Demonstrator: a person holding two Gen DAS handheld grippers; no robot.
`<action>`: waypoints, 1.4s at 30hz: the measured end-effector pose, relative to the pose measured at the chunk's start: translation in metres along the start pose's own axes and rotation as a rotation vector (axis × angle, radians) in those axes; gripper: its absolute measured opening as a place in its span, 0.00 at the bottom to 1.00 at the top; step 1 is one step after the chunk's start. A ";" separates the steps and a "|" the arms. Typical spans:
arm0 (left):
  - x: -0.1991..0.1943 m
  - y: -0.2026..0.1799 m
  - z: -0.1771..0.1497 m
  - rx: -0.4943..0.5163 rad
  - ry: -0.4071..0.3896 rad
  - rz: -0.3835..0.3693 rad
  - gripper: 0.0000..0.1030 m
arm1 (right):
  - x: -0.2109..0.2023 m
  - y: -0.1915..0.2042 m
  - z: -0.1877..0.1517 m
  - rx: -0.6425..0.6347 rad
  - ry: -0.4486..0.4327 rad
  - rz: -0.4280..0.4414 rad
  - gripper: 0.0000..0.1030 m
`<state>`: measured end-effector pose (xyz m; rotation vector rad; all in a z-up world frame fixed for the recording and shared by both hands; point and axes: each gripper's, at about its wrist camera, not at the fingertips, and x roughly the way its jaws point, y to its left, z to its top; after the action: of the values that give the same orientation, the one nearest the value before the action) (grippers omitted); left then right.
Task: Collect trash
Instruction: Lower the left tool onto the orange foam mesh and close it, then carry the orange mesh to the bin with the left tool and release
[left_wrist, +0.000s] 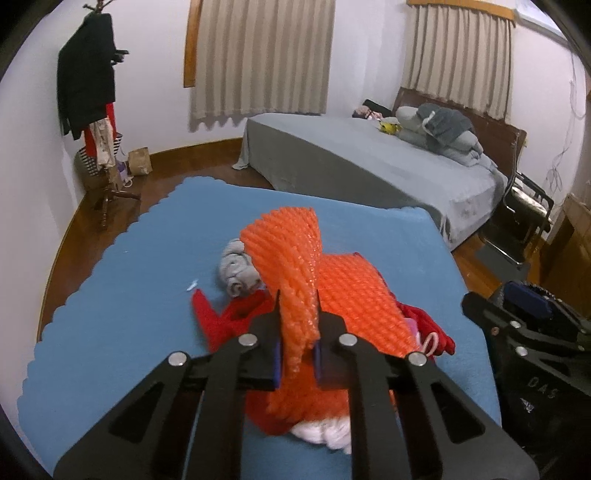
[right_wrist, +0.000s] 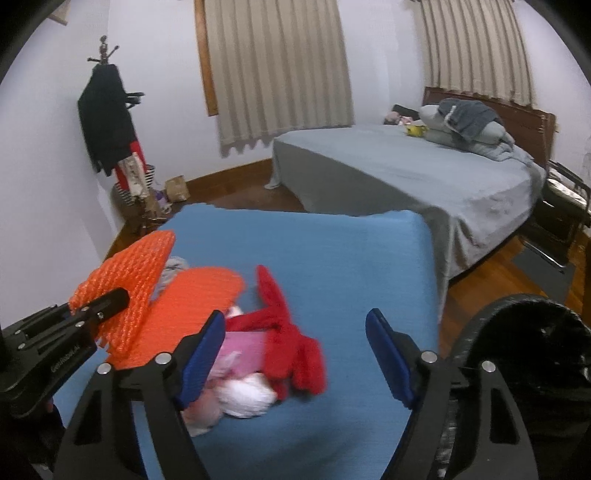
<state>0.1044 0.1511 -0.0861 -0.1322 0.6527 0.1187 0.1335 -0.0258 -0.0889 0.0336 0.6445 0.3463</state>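
My left gripper (left_wrist: 297, 325) is shut on an orange foam net sleeve (left_wrist: 291, 254) and holds it lifted above the blue mat (left_wrist: 122, 295); it also shows at the left of the right wrist view (right_wrist: 122, 295). A second orange net piece (left_wrist: 354, 291) lies under it on a pile of red cloth (right_wrist: 288, 332), a pink item (right_wrist: 240, 350) and a white wad (right_wrist: 247, 398). My right gripper (right_wrist: 295, 354) is open and empty above that pile. A black bin (right_wrist: 535, 354) stands at the right, its inside dark.
A rolled grey cloth (left_wrist: 236, 269) lies on the mat behind the pile. A bed with a grey cover (left_wrist: 369, 162) stands behind the mat. A coat rack (left_wrist: 96, 110) and a paper bag (left_wrist: 139, 160) stand by the left wall. A chair (left_wrist: 524, 210) is right of the bed.
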 end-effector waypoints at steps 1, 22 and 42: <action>-0.002 0.003 0.000 -0.005 0.000 -0.002 0.11 | 0.001 0.006 0.000 -0.012 0.005 0.017 0.73; -0.018 0.043 -0.014 -0.018 -0.012 0.065 0.11 | 0.022 0.058 -0.009 -0.086 0.125 0.250 0.15; -0.051 -0.019 0.001 0.051 -0.070 -0.040 0.11 | -0.071 0.005 0.021 -0.020 -0.050 0.218 0.14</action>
<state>0.0678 0.1287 -0.0525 -0.0917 0.5825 0.0684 0.0917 -0.0421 -0.0302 0.0934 0.5888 0.5608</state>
